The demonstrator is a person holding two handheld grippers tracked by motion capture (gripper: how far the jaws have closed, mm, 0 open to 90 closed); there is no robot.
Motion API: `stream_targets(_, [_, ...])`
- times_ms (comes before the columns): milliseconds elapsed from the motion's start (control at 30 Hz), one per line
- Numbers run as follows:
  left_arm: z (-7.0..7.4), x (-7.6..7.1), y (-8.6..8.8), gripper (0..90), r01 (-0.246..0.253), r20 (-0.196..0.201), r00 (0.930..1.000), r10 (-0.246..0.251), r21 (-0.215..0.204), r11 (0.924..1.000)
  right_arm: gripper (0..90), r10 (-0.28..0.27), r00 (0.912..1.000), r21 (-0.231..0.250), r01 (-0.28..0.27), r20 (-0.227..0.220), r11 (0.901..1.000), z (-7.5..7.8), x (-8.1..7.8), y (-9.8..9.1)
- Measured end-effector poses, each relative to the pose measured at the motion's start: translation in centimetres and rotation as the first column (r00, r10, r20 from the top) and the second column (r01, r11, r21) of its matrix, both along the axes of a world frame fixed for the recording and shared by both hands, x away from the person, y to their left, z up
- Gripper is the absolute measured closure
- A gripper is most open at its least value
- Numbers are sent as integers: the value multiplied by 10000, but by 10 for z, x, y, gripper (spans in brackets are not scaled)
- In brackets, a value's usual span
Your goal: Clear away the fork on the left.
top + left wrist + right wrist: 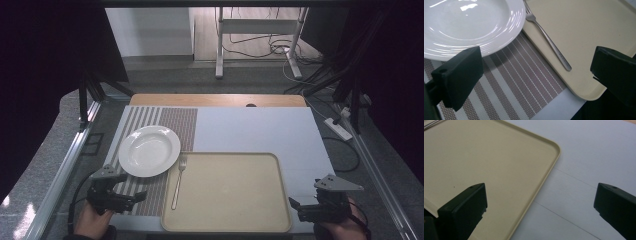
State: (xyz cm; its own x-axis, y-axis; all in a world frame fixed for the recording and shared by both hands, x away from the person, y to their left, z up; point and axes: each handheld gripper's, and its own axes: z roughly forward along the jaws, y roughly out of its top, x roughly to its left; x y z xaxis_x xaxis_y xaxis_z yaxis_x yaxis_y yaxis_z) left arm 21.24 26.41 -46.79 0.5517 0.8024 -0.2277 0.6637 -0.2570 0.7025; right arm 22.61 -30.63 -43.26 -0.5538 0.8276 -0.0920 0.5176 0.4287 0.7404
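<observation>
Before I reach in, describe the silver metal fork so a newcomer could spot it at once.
Start at the large beige rectangular plastic tray at the table's near edge. Along its left rim, beside the round white ceramic plate on the striped placemat, lies the slim silver metal fork, tines pointing away from the person. It is the one utensil there, and the only thing on the tray.

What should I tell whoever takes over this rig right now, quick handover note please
Left gripper: jaws open, holding nothing, over the striped placemat near the plate.
Right gripper: jaws open, holding nothing, at the tray's right edge.
White plate: on the placemat, nothing on it.
Fork: on the left side of the beige tray, tines toward the plate.
Done: nothing gripped, so nothing to show yet.
Left: probably picking up the fork or plate with the left gripper, which is nearest; that is a guess.
</observation>
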Motion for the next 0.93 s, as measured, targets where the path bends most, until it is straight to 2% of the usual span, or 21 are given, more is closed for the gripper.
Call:
stream_targets(300, [4,-16,5,0,-364,354,9987,356,223,9991,0,-48,10000,-15,48,-21,10000,0,0,0])
stream_targets(700, [6,-29,13,0,-679,674,9954,676,23,9977,0,-365,9993,71,365,-58,9993,0,0,-1])
stream_targets(933, [5,-28,18,0,-753,582,9953,769,-294,9967,0,-389,9992,-12,389,-72,9992,0,-1,-2])
